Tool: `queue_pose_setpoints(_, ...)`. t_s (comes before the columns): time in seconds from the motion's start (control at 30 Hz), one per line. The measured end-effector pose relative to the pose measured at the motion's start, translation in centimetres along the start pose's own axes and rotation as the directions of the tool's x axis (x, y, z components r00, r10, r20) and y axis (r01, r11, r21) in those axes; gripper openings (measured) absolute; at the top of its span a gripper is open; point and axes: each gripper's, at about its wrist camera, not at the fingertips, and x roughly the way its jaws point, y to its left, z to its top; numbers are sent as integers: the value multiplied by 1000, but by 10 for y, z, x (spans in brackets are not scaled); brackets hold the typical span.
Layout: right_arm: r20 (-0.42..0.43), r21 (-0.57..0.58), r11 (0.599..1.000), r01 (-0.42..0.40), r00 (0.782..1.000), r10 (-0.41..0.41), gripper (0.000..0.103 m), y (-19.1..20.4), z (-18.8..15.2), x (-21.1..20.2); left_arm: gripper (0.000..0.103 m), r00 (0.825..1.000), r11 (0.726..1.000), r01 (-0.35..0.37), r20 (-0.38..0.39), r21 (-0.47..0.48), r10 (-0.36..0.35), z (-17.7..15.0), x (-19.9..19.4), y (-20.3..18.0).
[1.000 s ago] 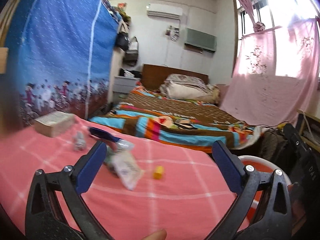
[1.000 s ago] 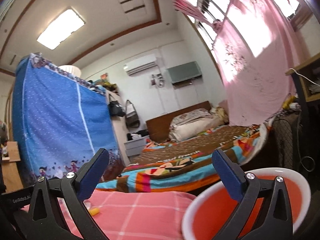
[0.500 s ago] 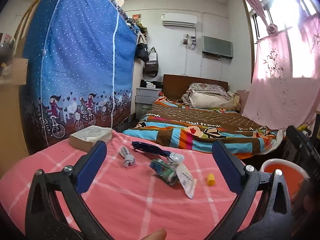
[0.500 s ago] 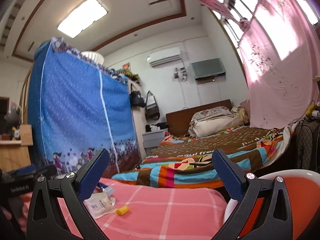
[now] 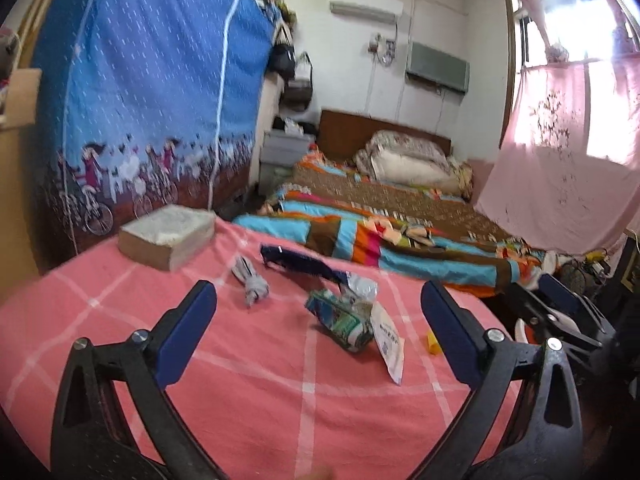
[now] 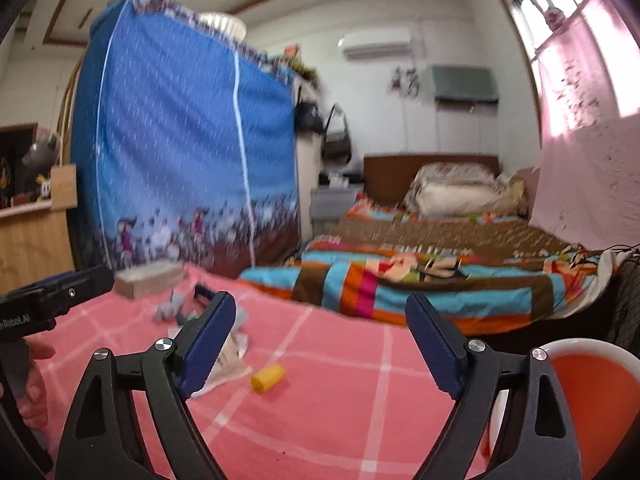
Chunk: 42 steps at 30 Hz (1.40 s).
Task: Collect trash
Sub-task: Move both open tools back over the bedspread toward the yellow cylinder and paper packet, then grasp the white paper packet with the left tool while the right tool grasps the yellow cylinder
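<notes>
Trash lies on a pink checked table cloth (image 5: 248, 392): a crushed green carton (image 5: 340, 320), a white sachet (image 5: 389, 344), a dark blue wrapper (image 5: 298, 262), a grey crumpled wrapper (image 5: 252, 284) and a small yellow cap (image 5: 432, 343). The cap also shows in the right wrist view (image 6: 268, 377). An orange bin with a white rim (image 6: 588, 380) stands at the table's right edge. My left gripper (image 5: 318, 340) is open and empty, just short of the carton. My right gripper (image 6: 320, 348) is open and empty above the cloth, beyond the cap.
A thick book (image 5: 168, 236) lies at the table's far left corner. A blue cloth wardrobe (image 5: 152, 100) stands behind it. A bed with a striped quilt (image 5: 400, 240) lies past the table. Pink curtains (image 5: 568, 152) hang at the right.
Both grippers have tilted down toward the table. The left one has come closer to the carton. The right one has swung left, so the cap and the trash pile now show.
</notes>
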Motion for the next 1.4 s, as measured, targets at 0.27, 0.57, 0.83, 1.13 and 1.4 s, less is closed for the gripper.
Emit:
queue_pose_setpoints(0.27,-197,37,995,-87,976,93,64,-1,-10,34,70,973,995,101,-208,12,-96,-10,32,-9)
queue_pose_setpoints(0.57,-334,55,990,-133,931,144,48,3,-19,58,34,912,982,190,-371,4,-175,-20,57,-16)
queue_pose_setpoints(0.83,-393,94,979,-183,896,205,43,5,-24,68,16,882,972,236,-418,-11,-219,-22,63,-23)
queue_pose_setpoints(1.13,-436,85,975,-205,873,221,31,13,-27,76,8,865,968,249,-443,-29,-236,-23,69,-26)
queue_pose_setpoints(1.4,-435,74,973,-221,871,231,14,17,-27,74,3,880,973,229,-428,2,-206,-22,66,-29)
